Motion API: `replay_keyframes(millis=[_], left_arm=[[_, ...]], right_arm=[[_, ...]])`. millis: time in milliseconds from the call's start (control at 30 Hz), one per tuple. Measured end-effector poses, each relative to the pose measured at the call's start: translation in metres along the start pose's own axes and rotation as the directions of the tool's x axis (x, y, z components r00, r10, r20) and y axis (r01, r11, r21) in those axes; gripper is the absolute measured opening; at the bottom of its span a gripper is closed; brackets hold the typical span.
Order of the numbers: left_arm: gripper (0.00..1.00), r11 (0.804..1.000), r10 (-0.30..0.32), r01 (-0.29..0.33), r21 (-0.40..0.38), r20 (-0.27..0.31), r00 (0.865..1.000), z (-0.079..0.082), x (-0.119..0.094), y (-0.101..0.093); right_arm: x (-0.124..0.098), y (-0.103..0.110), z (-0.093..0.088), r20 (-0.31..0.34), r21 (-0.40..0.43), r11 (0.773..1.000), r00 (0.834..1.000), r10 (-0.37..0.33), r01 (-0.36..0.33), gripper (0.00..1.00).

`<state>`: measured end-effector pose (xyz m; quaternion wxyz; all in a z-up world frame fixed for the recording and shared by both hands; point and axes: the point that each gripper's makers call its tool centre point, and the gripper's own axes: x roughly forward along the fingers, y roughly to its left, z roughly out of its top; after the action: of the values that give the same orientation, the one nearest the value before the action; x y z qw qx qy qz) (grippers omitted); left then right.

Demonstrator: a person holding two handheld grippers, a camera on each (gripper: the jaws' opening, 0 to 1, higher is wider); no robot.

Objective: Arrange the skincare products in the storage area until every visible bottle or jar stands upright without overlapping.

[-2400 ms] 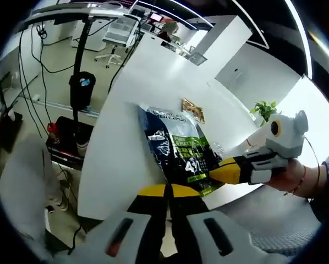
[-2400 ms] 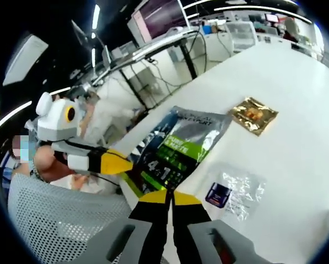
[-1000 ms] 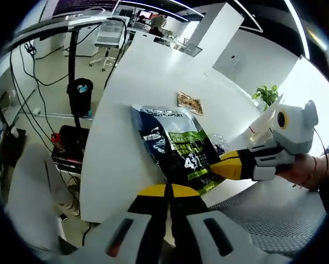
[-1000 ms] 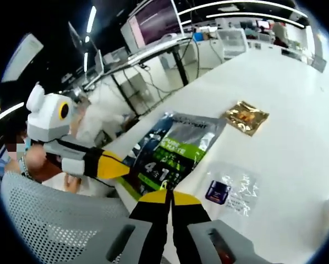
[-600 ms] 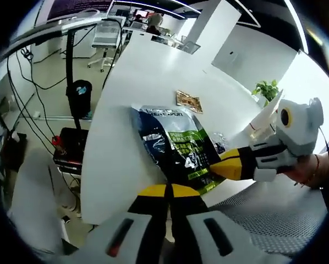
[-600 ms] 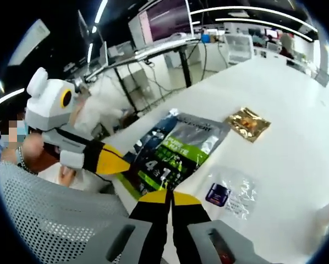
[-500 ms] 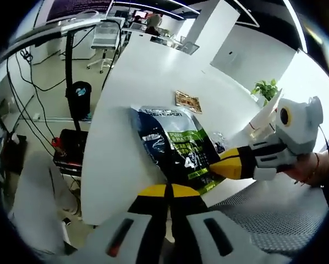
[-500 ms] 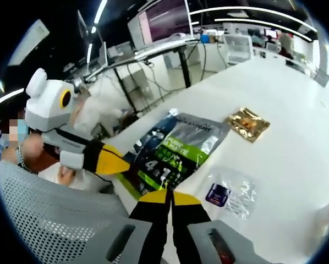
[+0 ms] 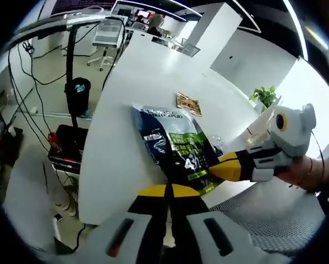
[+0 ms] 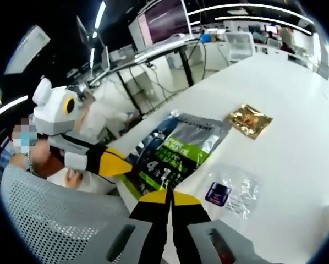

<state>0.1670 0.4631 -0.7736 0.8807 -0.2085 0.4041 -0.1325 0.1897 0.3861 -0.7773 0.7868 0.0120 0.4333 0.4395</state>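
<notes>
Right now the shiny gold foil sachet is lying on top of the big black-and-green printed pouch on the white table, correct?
Not quite. The gold foil sachet lies flat on the white table itself, beyond the black-and-green printed pouch and apart from it, with bare tabletop between them. The right gripper view shows this.

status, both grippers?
Left gripper shut, right gripper shut, both empty. Dark pouch flat on table; bagged jar beside it. No upright bottles.

On the tabletop (image 10: 296,110) I count one dark printed pouch (image 10: 178,148), one gold sachet (image 10: 248,121) and one clear bag (image 10: 233,191) with one small purple jar (image 10: 217,193).
</notes>
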Motion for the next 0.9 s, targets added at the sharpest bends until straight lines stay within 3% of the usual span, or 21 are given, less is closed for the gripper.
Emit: replay_keyframes(millis=[33, 67, 100, 133, 300, 433, 567, 833, 900], left_arm=[[0.0, 1.0, 0.005, -0.005, 0.01, -0.014, 1.0, -0.0001, 0.0005, -0.0007], [0.0, 0.999, 0.014, -0.014, 0.033, -0.025, 1.0, -0.0004, 0.0009, -0.0016], [0.0, 0.994, 0.033, -0.029, 0.104, -0.035, 0.999, 0.0002, 0.0008, -0.0017], [0.0, 0.993, 0.037, -0.032, 0.113, -0.036, 0.999, 0.0003, 0.0008, -0.002], [0.0, 0.998, 0.027, -0.024, 0.06, -0.037, 0.999, 0.0003, 0.0009, -0.0008], [0.0, 0.998, -0.005, 0.009, 0.063, -0.052, 0.999, -0.0007, 0.0011, -0.0021], [0.0, 0.998, -0.039, 0.042, 0.04, -0.077, 0.996, -0.003, 0.001, -0.0055], [0.0, 0.992, -0.008, 0.019, 0.122, -0.09, 0.996, -0.0019, 0.0014, -0.0063], [0.0, 0.989, 0.02, -0.001, 0.148, -0.131, 0.991, -0.0019, 0.0017, -0.0053]], right_arm=[[0.0, -0.0012, -0.0002, -0.01, 0.039, 0.999, 1.0, 0.004, -0.004, 0.0], [0.0002, -0.0026, 0.0007, -0.013, 0.022, 1.0, 1.0, 0.004, -0.004, 0.0], [0.0002, -0.0014, 0.0005, -0.016, 0.004, 1.0, 1.0, 0.007, -0.007, 0.0], [0.0001, -0.0004, 0.0002, -0.018, -0.008, 1.0, 1.0, 0.007, -0.008, 0.0], [0.0002, -0.0002, 0.0002, -0.033, -0.012, 1.0, 0.999, 0.01, -0.01, 0.0], [0.0006, -0.001, 0.0019, -0.05, -0.142, 0.99, 0.999, 0.0, -0.007, 0.0], [0.0008, 0.0003, 0.0015, -0.068, -0.174, 0.985, 0.998, -0.009, -0.003, 0.0], [0.001, -0.0012, 0.0016, -0.061, -0.098, 0.995, 0.998, -0.032, 0.026, 0.0], [0.0013, -0.0006, 0.0013, -0.072, -0.085, 0.996, 0.997, -0.04, 0.034, 0.0]])
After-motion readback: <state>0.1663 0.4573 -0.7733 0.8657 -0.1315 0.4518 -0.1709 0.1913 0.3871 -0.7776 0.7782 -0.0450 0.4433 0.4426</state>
